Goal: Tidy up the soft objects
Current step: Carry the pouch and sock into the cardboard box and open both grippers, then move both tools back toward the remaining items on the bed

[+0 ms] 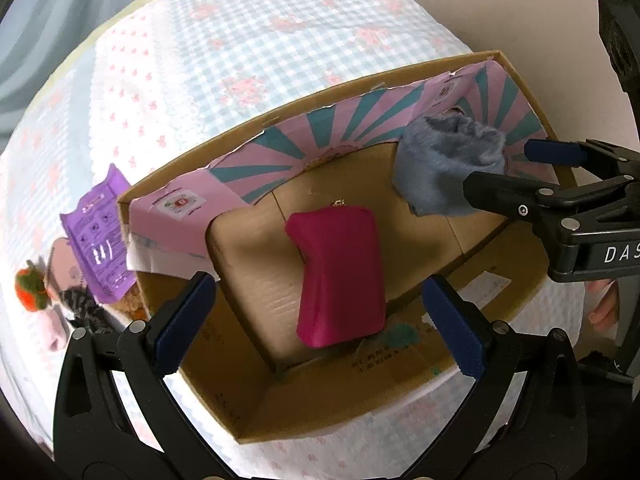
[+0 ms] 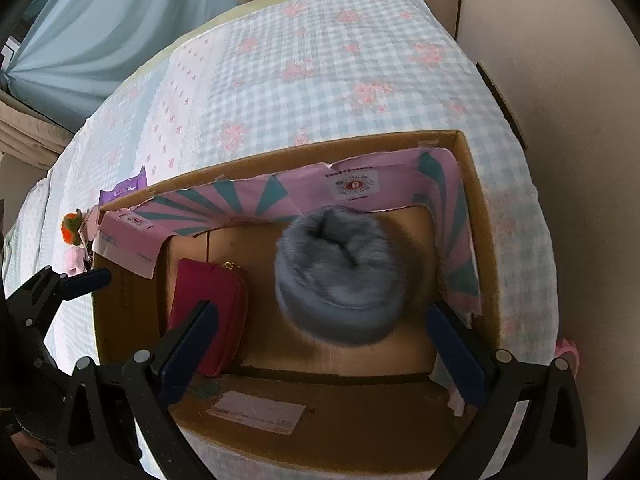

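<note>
An open cardboard box point(image 1: 248, 408) point(image 2: 476, 216) with a pink and teal paper lining sits on a checked bedspread. A magenta pouch point(image 1: 340, 272) point(image 2: 208, 312) lies on the box floor. A grey-blue fluffy hat point(image 1: 444, 160) point(image 2: 340, 276) is in the air over the box's right part, falling free. My left gripper point(image 1: 320, 328) is open above the pouch. My right gripper point(image 2: 320, 352) point(image 1: 504, 168) is open, its jaws wide on either side of the hat, not touching it.
Left of the box lie a purple packet point(image 1: 100, 236) point(image 2: 126, 190), an orange and green plush point(image 1: 32, 286) point(image 2: 72, 230), a striped grey toy point(image 1: 82, 306) and a pink soft item point(image 1: 54, 328). The checked bedspread point(image 1: 240, 40) point(image 2: 320, 60) extends behind the box.
</note>
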